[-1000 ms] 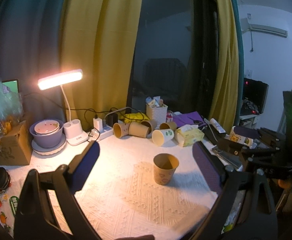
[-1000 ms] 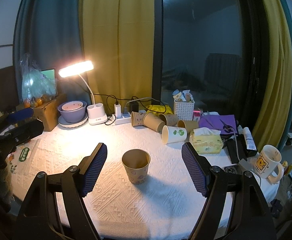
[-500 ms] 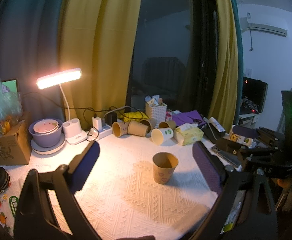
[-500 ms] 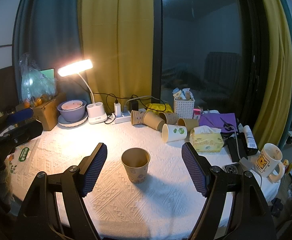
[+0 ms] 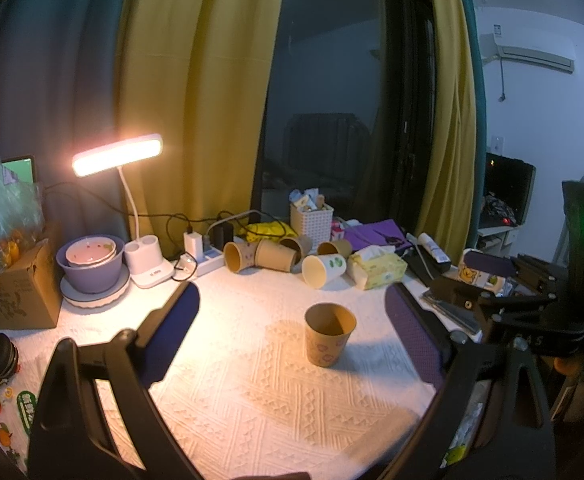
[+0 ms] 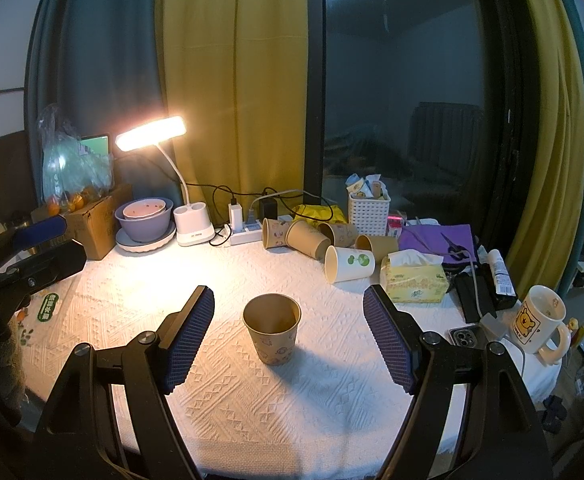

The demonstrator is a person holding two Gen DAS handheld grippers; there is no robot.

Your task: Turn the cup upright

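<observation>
A brown paper cup [image 6: 273,329] with small prints stands upright, mouth up, on the white cloth in the middle of the table; it also shows in the left wrist view [image 5: 329,334]. My right gripper [image 6: 288,338] is open and empty, its blue pads either side of the cup and nearer to me, not touching it. My left gripper [image 5: 292,338] is open and empty, held back from the cup, which sits right of centre between its pads.
Several paper cups [image 6: 316,238] lie on their sides at the back, by a white power strip [image 6: 248,234], a basket [image 6: 368,210] and a tissue pack [image 6: 414,274]. A lit desk lamp [image 6: 152,138] and bowls [image 6: 144,218] stand back left. A mug [image 6: 538,322] and phone [image 6: 466,336] sit at right.
Both views shift very slightly; the cup stands in the same spot and both grippers stay open.
</observation>
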